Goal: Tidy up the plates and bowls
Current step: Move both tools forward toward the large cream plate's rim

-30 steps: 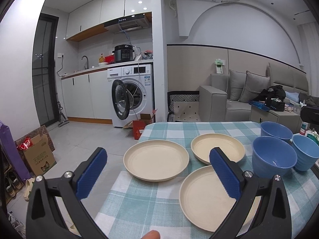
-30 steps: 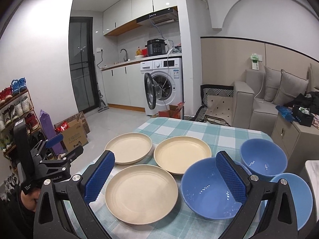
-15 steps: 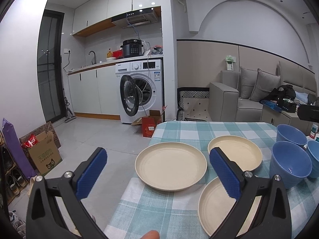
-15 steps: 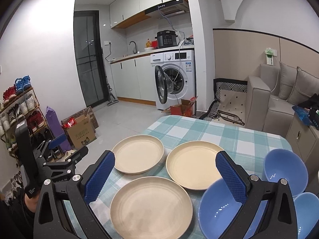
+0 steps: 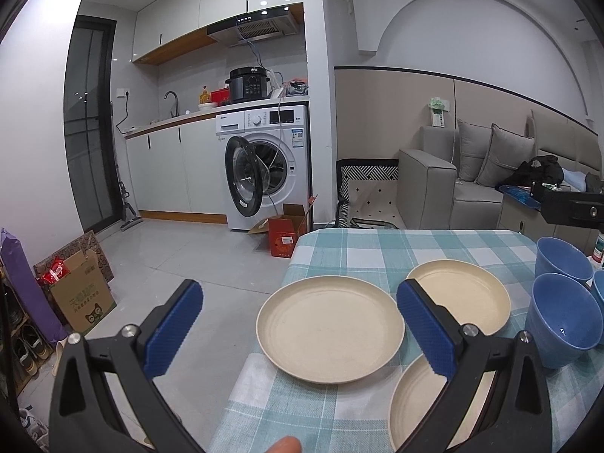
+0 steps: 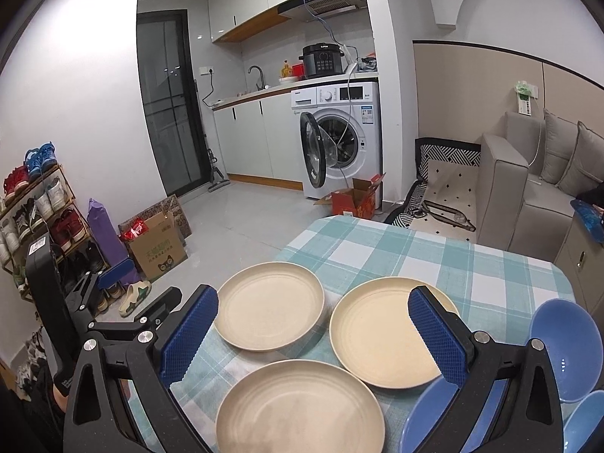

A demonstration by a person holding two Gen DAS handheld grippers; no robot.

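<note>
Three cream plates lie on a table with a teal checked cloth (image 6: 434, 260): a far left plate (image 6: 270, 305), a far right plate (image 6: 389, 328) and a near plate (image 6: 300, 407). Three blue bowls stand at the right, one at the far side (image 6: 564, 347), with two nearer ones partly cut off. My right gripper (image 6: 313, 334) hangs open above the plates. My left gripper (image 5: 298, 326) is open too, off the table's left edge, with the left plate (image 5: 330, 330) between its pads. The left view also shows a bowl (image 5: 560, 319).
Left of the table lie open floor, a cardboard box (image 6: 156, 249), a purple bag and a shoe rack (image 6: 41, 219). A washing machine (image 6: 339, 139) with its door open stands behind. A grey sofa (image 5: 475, 185) and a cabinet sit at the right.
Both grippers have shifted left and pulled back a little, so plates and bowls slid to the right in both views. Both stay open and nothing on the table has moved.
</note>
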